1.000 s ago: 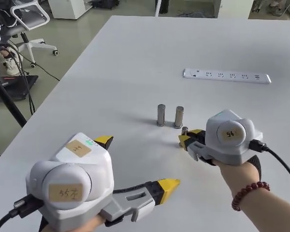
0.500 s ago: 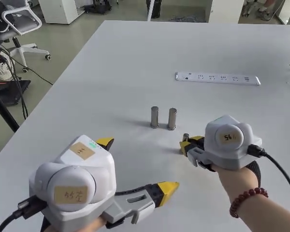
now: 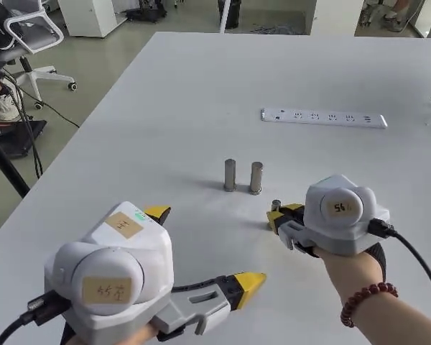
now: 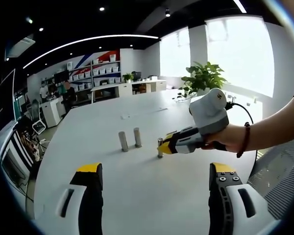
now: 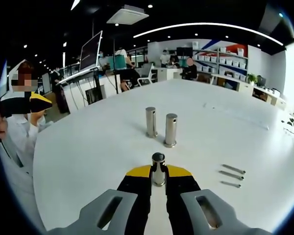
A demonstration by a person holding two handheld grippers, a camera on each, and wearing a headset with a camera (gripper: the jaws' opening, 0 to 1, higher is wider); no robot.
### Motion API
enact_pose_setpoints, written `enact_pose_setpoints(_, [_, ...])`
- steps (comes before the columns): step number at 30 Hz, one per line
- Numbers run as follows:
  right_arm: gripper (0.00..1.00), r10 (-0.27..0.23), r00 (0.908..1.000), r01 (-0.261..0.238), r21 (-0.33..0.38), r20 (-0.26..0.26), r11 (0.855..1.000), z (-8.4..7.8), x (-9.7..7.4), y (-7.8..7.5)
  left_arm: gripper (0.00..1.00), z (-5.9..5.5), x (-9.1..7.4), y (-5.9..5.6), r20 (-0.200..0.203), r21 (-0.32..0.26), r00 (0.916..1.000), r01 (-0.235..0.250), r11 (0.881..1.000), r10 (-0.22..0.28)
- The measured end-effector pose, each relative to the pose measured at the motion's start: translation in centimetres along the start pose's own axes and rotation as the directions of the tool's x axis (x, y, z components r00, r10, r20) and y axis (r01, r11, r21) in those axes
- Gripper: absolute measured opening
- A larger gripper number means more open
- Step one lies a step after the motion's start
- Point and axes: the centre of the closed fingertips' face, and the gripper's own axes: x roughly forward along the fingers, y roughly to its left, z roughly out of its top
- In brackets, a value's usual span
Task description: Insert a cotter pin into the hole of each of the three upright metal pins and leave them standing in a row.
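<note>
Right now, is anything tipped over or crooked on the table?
Nothing is tipped or broken. Two metal pins stand upright side by side. The third pin is upright too, but sits out of their line, nearer the person, clamped in the right gripper. The cotter pins lie loose on the table.

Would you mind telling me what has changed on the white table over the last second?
Nothing visibly moved; the shift in the picture is only the headset moving. The right gripper stays shut on the short grey metal pin, held upright beside the two standing steel pins on the white table. The left gripper stays open and empty.
</note>
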Motion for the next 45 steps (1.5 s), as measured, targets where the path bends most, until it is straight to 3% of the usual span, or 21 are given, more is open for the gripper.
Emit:
enact_pose_setpoints(13, [0.15,0.007,1.0000,-0.007,-0.004,-0.001,1.000,-0.2,-0.4,0.1,0.90,0.1,-0.1,0.0,0.000,0.005,1.0000,0.001,1.000,-0.001])
enact_pose_setpoints(29, [0.23,0.063,0.9980,-0.063,-0.010,0.000,0.998,0.3,-3.4,-1.2,0.90,0.5,-0.4,-0.1,0.009,0.013,0.9999,-0.007,1.000,0.007])
enact_pose_setpoints(33, [0.25,0.092,0.9946,-0.094,-0.039,-0.048,0.995,0.2,-4.2,-2.1,0.90,0.5,-0.5,-0.1,0.010,0.020,0.9999,-0.008,1.000,0.008])
enact_pose_setpoints(37, [0.23,0.087,0.9922,-0.093,-0.068,-0.089,0.993,0.3,-4.8,-3.6,0.90,0.6,-0.6,0.1,0.014,0.019,0.9998,-0.013,1.000,0.013])
enact_pose_setpoints(42, [0.22,0.094,0.9838,-0.108,-0.092,-0.153,0.990,-0.1,-5.2,-4.8,0.90,0.6,-0.5,0.1,0.012,0.021,0.9998,-0.015,1.000,0.014])
enact_pose_setpoints(45, [0.20,0.103,0.9738,-0.128,-0.117,-0.203,0.985,-0.5,-5.3,-5.3,0.90,0.6,-0.5,0.1,0.012,0.021,0.9998,-0.014,1.000,0.014])
